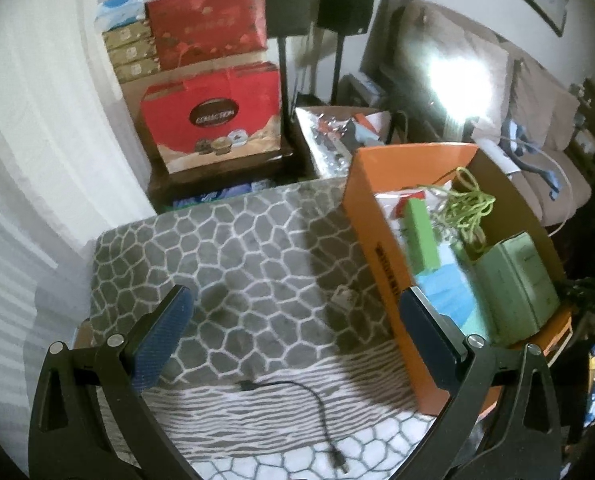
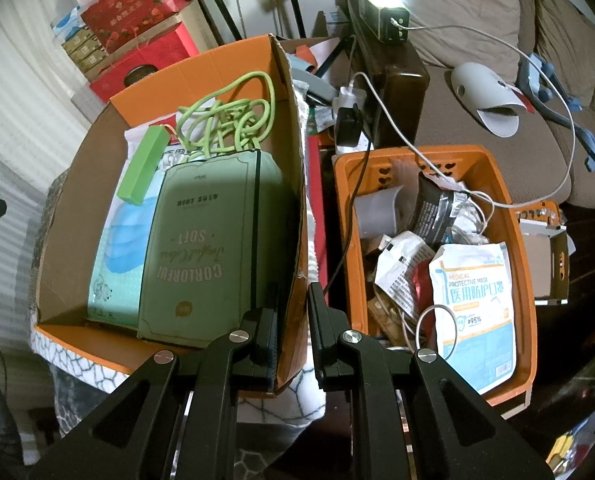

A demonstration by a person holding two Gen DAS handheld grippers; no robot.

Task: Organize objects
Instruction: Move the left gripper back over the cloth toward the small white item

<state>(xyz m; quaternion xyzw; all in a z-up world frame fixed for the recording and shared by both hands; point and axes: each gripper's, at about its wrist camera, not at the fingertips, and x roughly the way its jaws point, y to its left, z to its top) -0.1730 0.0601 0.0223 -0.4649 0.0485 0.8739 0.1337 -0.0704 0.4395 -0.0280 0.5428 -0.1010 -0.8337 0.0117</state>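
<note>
Keep right tool (image 2: 293,344) clamped on box (image 2: 297,200) wall to steady it, then lower open left tool (image 1: 293,344) squarely over cable (image 1: 297,404) on the patterned cloth (image 1: 257,248) beside it.

The grey pebble-patterned cloth worktop (image 1: 257,264) lies open left of the orange cardboard box (image 1: 381,264), crossed only by a thin black cable (image 1: 317,404). The box wall blocks passage rightward. Inside, a tangled lime-green cord (image 2: 221,120), green notebook pack (image 2: 213,248) and small green bar (image 2: 143,164) crowd the floor. The orange plastic basket (image 2: 521,240) beside it is filled with packets.
</note>
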